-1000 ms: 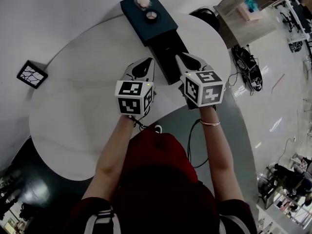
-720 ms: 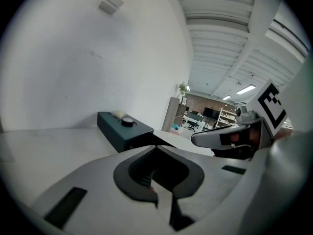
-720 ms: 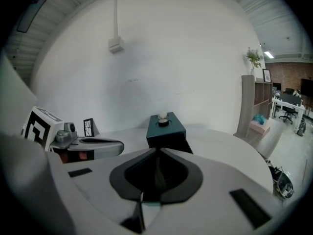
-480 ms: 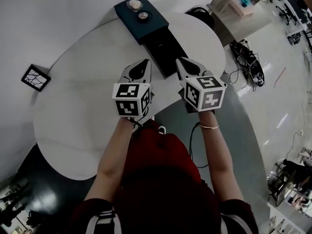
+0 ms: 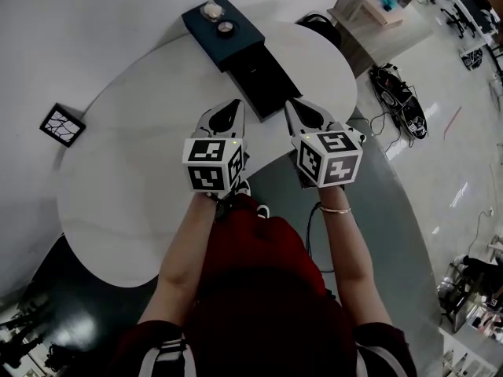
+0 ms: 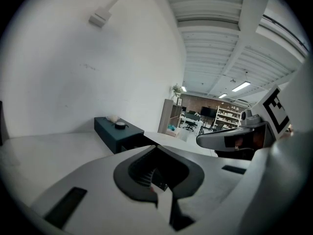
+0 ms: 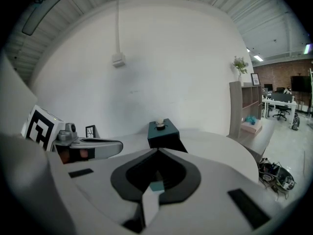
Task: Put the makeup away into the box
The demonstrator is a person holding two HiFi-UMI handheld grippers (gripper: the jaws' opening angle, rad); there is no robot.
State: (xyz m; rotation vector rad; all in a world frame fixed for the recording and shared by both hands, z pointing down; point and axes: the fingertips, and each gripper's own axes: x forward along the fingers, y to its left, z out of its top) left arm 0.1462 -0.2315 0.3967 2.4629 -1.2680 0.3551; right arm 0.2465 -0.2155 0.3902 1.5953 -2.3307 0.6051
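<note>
Work surface: white rounded tabletop (image 5: 134, 187), far side close to a white wall.
Dark teal rectangular box (image 5: 238, 44) sits at the far edge, set at an angle. A black drawer section (image 5: 266, 89) extends from it over the top toward the near side. A small black-framed square picture (image 5: 62, 124) is at the left edge; cannot tell whether it rests on the top.

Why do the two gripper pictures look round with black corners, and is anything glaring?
Left and right gripper views: wide-angle lenses bend straight lines, leaving black corners. Head view: dim, even light; pale glare streaks on the glossy grey floor; the dark teal rectangular box stays sharp.
</note>
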